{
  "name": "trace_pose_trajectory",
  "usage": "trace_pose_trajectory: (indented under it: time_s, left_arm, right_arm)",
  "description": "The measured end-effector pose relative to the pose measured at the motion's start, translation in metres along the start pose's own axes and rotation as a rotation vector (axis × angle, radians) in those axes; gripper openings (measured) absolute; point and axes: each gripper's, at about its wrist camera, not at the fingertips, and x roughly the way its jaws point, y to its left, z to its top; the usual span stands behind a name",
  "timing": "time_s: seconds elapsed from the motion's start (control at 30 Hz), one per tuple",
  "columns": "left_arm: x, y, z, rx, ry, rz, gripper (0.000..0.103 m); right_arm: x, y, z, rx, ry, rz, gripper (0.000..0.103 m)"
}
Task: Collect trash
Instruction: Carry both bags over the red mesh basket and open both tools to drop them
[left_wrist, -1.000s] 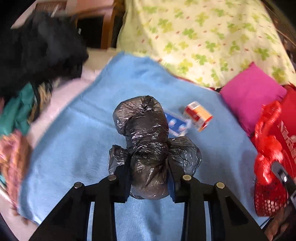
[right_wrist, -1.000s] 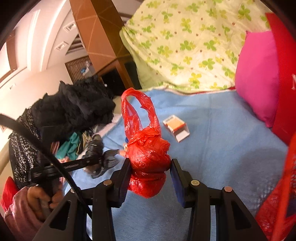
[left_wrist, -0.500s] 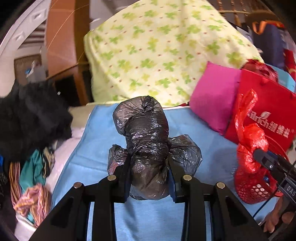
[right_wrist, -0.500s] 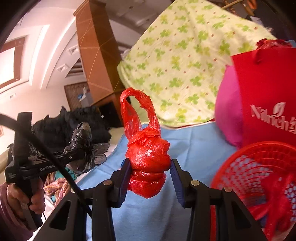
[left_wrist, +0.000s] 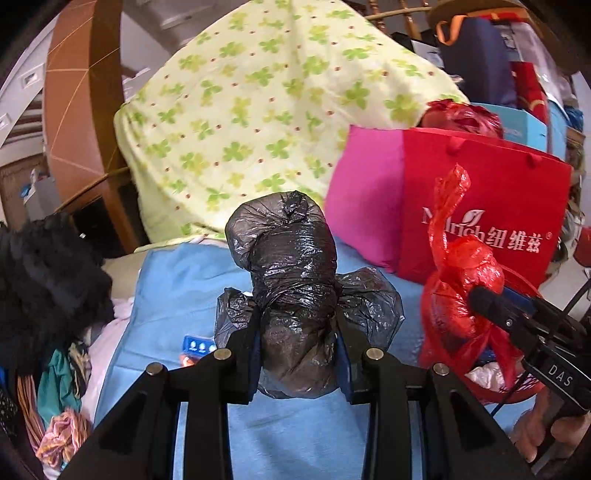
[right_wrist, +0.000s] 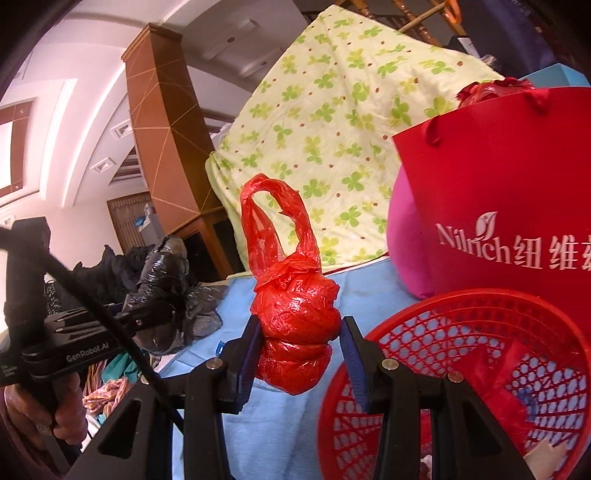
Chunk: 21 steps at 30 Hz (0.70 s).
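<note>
My left gripper (left_wrist: 297, 360) is shut on a knotted black trash bag (left_wrist: 291, 280) and holds it above the blue blanket (left_wrist: 177, 288); it also shows in the right wrist view (right_wrist: 162, 273). My right gripper (right_wrist: 301, 354) is shut on a knotted red trash bag (right_wrist: 291, 314), held just left of the red mesh basket (right_wrist: 436, 314). In the left wrist view the red bag (left_wrist: 461, 291) hangs over the basket (left_wrist: 524, 387) at the right. The basket holds some scraps.
A red paper shopping bag (right_wrist: 498, 184) and a pink pillow (left_wrist: 364, 192) stand behind the basket. A green-clover quilt (left_wrist: 258, 110) is piled at the back. Dark clothes (left_wrist: 40, 291) lie at the left. A small blue packet (left_wrist: 197, 345) lies on the blanket.
Both grippers have risen and swung to the right with their bags. The red bag now hangs at the basket's rim, and the basket fills more of the right wrist view.
</note>
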Motion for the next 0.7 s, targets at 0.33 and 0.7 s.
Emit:
trace_pose_trajectory:
  time_s: [0.33,0.7]
  left_arm:
    - [-0.002,-0.033,0.008,0.055,-0.005,-0.034,0.036]
    - [-0.002,-0.047,0.011,0.079,-0.001,-0.052,0.036]
  right_arm:
    - [-0.017,-0.019,0.007,0.046,-0.045,-0.009,0.046]
    - [-0.025,-0.029,0.011,0.084,-0.07,-0.014,0.047]
